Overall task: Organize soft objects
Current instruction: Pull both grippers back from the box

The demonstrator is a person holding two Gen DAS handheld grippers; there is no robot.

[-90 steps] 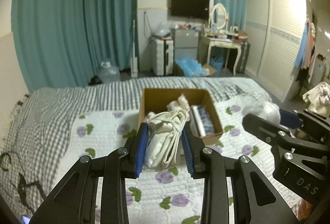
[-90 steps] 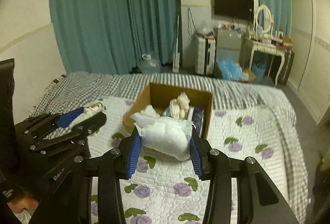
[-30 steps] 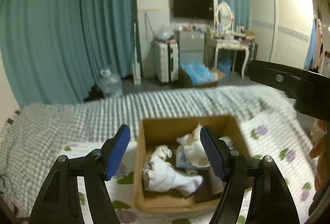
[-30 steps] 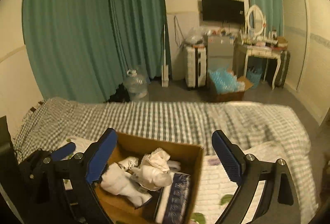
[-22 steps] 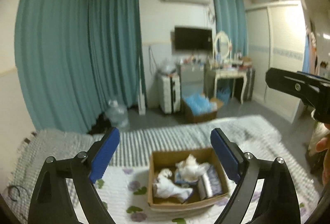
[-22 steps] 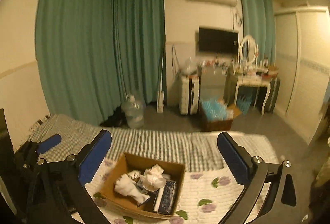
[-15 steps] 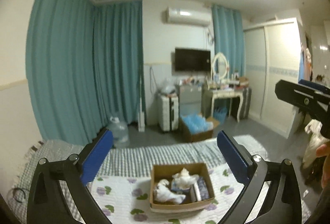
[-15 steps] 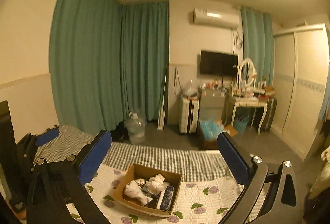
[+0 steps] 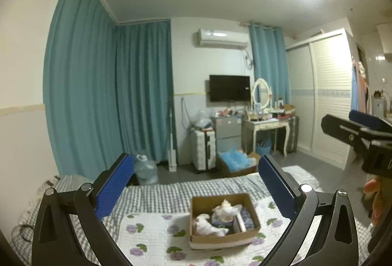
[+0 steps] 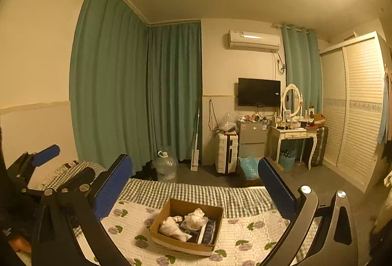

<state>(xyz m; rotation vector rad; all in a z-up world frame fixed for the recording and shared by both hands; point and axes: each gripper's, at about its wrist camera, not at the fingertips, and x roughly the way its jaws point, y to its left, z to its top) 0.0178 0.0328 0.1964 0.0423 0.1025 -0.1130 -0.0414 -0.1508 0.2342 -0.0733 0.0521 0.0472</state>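
A brown cardboard box (image 9: 223, 241) sits on the flowered quilt of the bed and also shows in the right wrist view (image 10: 181, 245). White soft bundles (image 9: 208, 226) and a crumpled white cloth (image 10: 196, 218) lie inside it, beside a dark striped folded item (image 10: 209, 229). My left gripper (image 9: 196, 182) is wide open and empty, held high and well back from the box. My right gripper (image 10: 194, 182) is wide open and empty too, also high above the bed. The right gripper shows at the right edge of the left wrist view (image 9: 357, 133).
The bed (image 10: 176, 192) has a checked sheet and a flowered quilt (image 9: 152, 236). Beyond its foot stand a water jug (image 10: 165, 167), a white suitcase (image 10: 226, 153), a small fridge, a dressing table (image 10: 291, 136) and a box of blue bags. Teal curtains and a wardrobe line the walls.
Both grippers let go of their white soft bundles into the box, opened wide, then rose and pulled back from it. The box now looks small and far below.
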